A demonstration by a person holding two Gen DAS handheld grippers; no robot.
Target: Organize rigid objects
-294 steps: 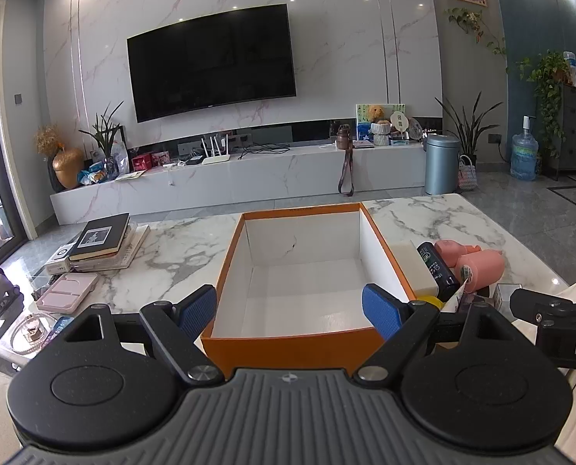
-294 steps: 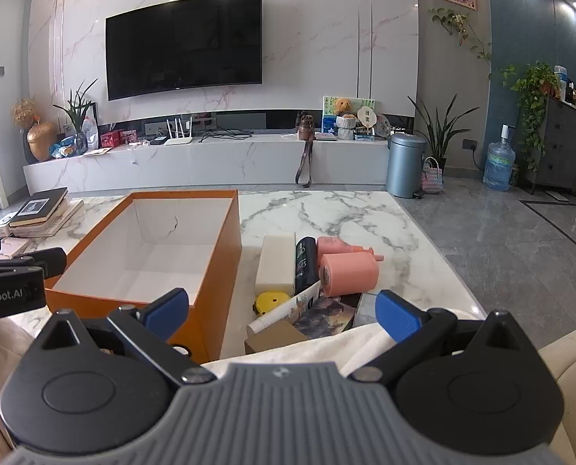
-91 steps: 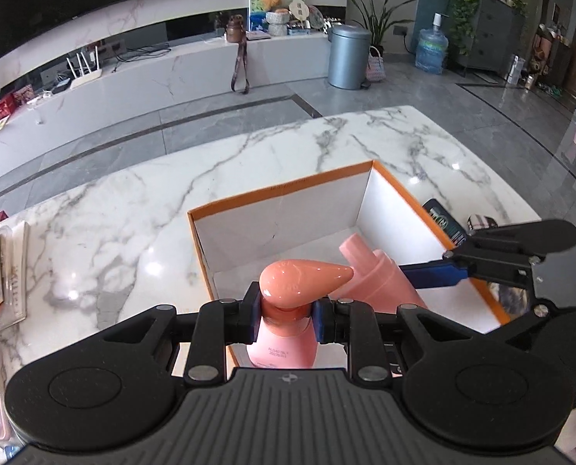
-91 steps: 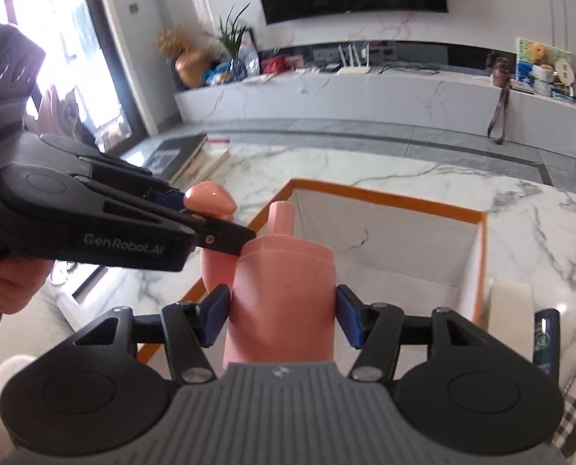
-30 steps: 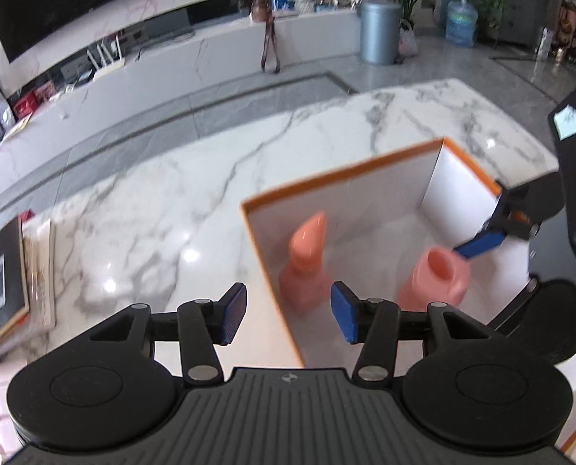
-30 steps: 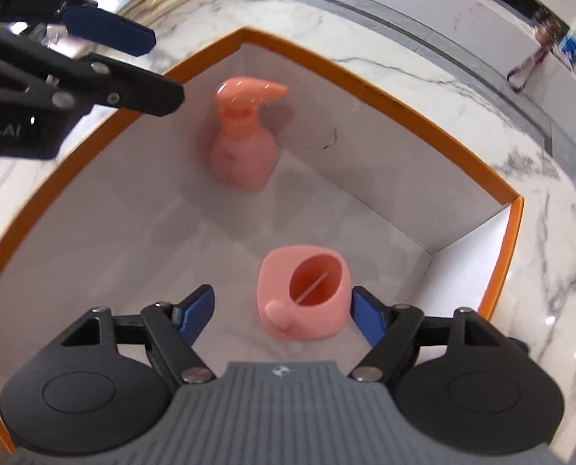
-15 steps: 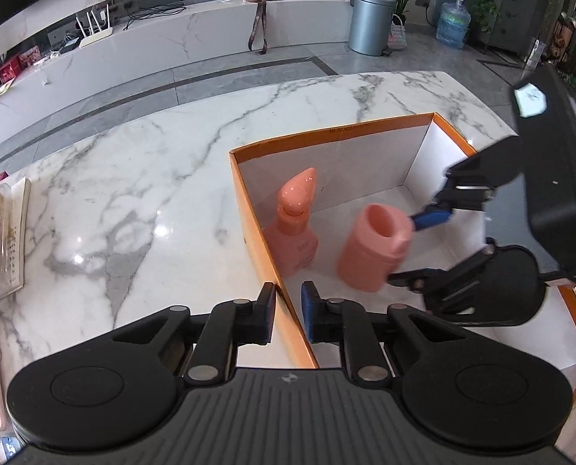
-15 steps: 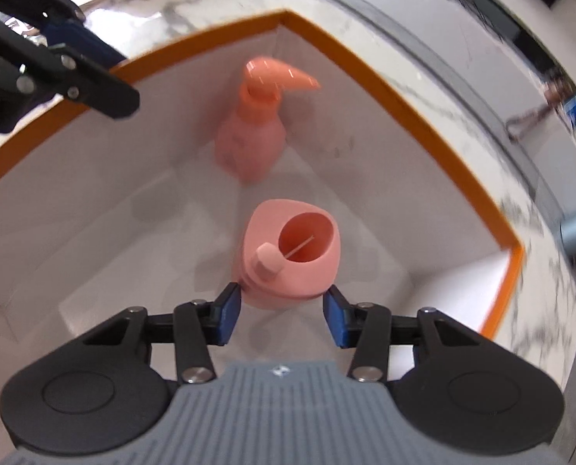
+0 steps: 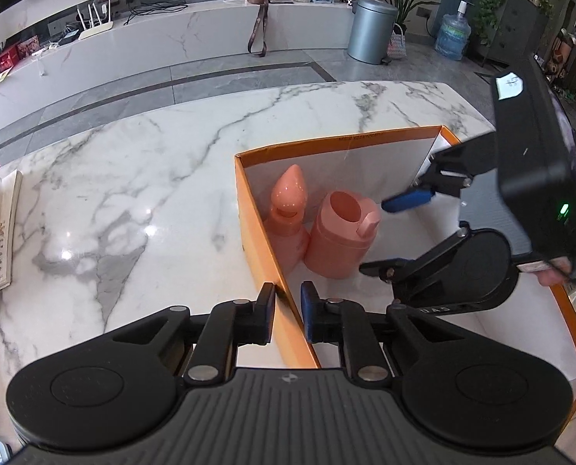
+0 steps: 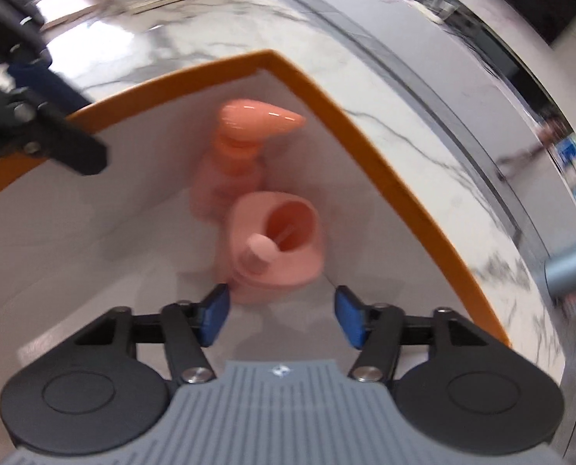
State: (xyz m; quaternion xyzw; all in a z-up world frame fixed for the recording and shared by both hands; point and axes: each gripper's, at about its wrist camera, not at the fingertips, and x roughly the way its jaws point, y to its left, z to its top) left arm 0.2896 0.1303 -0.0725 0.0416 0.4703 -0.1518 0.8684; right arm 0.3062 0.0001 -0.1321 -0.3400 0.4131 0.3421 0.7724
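Standing together, two pink containers: pump bottle (image 9: 288,213), open jar (image 9: 340,240), inside one orange box (image 9: 262,248).

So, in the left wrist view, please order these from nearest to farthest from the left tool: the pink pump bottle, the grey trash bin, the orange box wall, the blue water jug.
1. The orange box wall: between the left tool fingers.
2. The pink pump bottle: just ahead, inside the box's far left corner.
3. The grey trash bin: far ahead on the floor, to the right.
4. The blue water jug: farther right, beyond the bin.
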